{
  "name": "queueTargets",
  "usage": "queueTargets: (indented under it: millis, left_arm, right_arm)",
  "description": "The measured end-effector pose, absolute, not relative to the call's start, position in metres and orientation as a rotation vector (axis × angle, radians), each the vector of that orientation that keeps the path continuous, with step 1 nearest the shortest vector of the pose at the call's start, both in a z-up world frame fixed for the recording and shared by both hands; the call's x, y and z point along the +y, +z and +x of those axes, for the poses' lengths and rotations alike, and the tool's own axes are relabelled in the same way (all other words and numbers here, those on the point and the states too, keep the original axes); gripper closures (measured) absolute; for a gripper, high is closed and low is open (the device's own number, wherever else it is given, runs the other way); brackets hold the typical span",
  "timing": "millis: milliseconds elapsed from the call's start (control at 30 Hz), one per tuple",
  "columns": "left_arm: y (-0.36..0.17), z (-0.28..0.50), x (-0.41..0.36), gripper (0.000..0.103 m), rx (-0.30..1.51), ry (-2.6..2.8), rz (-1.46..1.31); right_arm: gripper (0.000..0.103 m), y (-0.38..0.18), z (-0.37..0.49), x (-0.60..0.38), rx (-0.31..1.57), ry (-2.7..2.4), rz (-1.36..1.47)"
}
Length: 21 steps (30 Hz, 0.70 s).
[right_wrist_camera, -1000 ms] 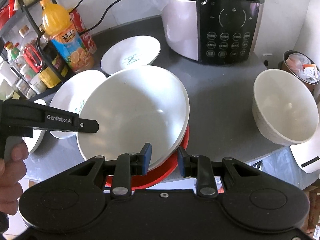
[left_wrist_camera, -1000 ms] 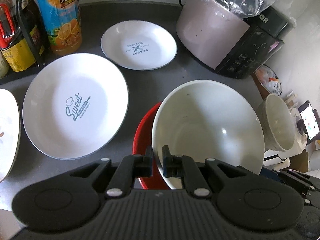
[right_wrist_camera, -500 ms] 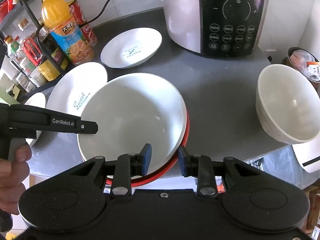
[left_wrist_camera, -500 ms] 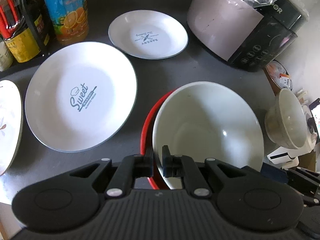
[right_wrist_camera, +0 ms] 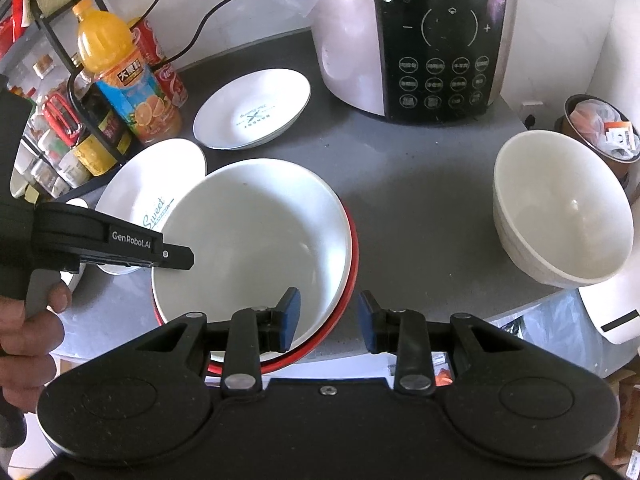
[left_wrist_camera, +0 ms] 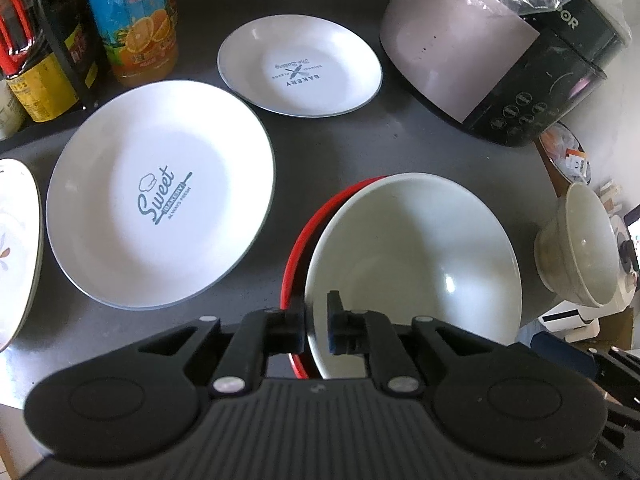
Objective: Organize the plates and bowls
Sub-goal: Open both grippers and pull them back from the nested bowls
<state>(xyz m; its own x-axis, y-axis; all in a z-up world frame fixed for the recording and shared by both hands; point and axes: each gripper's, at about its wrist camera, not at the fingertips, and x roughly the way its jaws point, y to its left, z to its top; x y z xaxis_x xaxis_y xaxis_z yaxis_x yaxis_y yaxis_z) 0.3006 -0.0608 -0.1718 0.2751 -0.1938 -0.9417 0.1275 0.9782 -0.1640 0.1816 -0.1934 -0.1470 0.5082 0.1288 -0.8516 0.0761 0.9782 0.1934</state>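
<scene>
Nesting White Bowl in Red Bowl at the Front Edge

Sitting near the front edge of the dark grey surface (right_wrist_camera: 420,200), the wide white ceramic bowl (right_wrist_camera: 252,236) rests inside a shallow red bowl (right_wrist_camera: 352,264) whose rim shows as a thin crescent around it. The left gripper (left_wrist_camera: 316,322), held by a person's hand (right_wrist_camera: 28,328), has its jaws pinched narrow on the white bowl's near-left rim, one finger inside and one outside. The right gripper (right_wrist_camera: 328,320) is at the bowls' front rim; its jaws have just been opening and now stand apart, the left blue pad over the white bowl's inside and the right pad beyond the red rim, neither pressing on it.

A large white plate printed "Sweet" (left_wrist_camera: 160,196) lies just left of the bowls, with a smaller white plate printed "Bakery" (left_wrist_camera: 300,64) behind it toward the back edge. A deep cream ceramic bowl (right_wrist_camera: 560,208) stands at the right front corner. A silver and black pressure cooker (right_wrist_camera: 416,40) sits at the back, an orange juice bottle (right_wrist_camera: 120,76) at the back left
</scene>
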Motion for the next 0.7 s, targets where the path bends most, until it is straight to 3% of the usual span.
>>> queueTargets:
  millis: [200, 333, 467, 700]
  left_arm:
    - [-0.168, 0.301, -0.062, 0.094, 1.284, -0.209, -0.043]
    - [-0.163, 0.302, -0.064, 0.091, 1.29, -0.205, -0.027]
    - [-0.163, 0.302, -0.068, 0.08, 1.288, -0.227, -0.021]
    - [-0.163, 0.304, -0.068, 0.078, 1.314, -0.217, -0.029]
  right_arm:
    - [0.07, -0.147, 0.184, -0.2, 1.038, 0.038, 0.246]
    - [0.057, -0.145, 0.184, -0.208, 1.022, 0.032, 0.27]
    - [0.056, -0.145, 0.186, -0.214, 1.013, 0.042, 0.286]
    - [0.056, -0.148, 0.188, -0.219, 1.017, 0.053, 0.317]
